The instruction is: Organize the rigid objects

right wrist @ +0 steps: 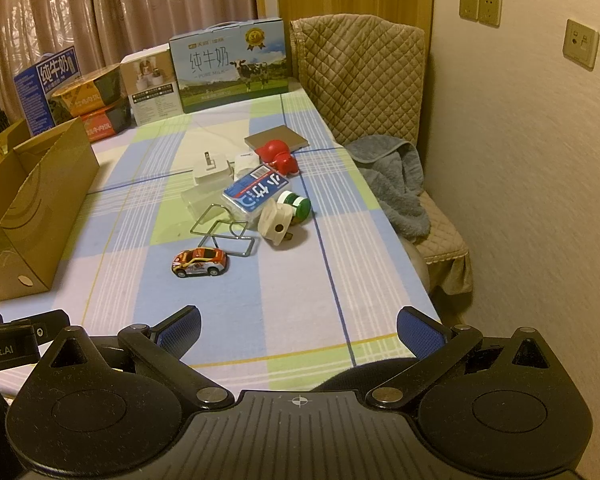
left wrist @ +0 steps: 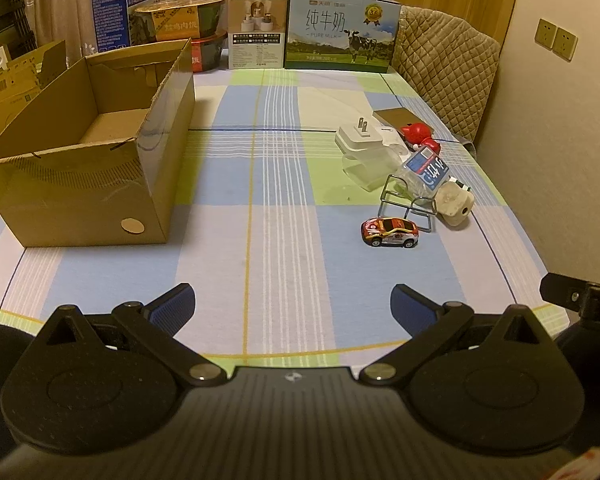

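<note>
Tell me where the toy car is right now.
The toy car stands on the tablecloth at the near edge of the clutter, just in front of the wire stand, well right of the cardboard box.

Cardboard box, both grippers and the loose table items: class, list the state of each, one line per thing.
Cardboard box: open at the top, nothing visible inside.
Left gripper: open, holding nothing.
Right gripper: open, holding nothing.
Toy car: upright on its wheels.
Clear bottle: lying on its side, green cap on.
White charger: prongs pointing up.
Wire stand: resting on the table beside the car.
</note>
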Motion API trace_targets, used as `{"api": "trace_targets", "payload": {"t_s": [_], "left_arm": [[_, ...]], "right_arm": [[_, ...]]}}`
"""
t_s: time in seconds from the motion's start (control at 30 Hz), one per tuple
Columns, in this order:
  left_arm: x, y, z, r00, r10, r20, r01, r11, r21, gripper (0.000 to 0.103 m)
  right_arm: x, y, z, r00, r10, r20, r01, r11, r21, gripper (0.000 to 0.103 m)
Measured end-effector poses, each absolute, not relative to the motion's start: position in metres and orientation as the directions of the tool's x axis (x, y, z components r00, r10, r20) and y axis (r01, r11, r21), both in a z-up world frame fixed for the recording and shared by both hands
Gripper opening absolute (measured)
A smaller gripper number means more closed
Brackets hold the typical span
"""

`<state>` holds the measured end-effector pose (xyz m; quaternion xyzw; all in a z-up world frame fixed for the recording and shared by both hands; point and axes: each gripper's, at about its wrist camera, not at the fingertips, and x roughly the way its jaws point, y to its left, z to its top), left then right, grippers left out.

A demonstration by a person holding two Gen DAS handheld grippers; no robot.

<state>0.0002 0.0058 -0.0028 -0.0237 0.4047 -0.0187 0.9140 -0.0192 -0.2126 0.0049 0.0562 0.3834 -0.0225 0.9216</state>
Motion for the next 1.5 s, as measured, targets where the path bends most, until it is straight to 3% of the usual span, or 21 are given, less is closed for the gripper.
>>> {"api": "trace_targets", "payload": {"t_s": [1.03, 1.5], "left_arm": [[0.008, 0.003, -0.004, 0.669, -0.077, -0.74, 0.055, 0.997, -0.054, 0.103], [0.076, -0.021, -0.05, 0.657, -0.167, -0.735, 0.125, 0.986, -0.113, 0.103]], "right_arm": [[-0.019, -0.223, 0.008, 0.694, -0.004, -0.72, 0.109, 0.989, 0.1, 0.101], [0.032, -0.232, -0.004, 0.721, 0.043, -0.692, 0.034, 0.995, 0.098, 0.101]]}}
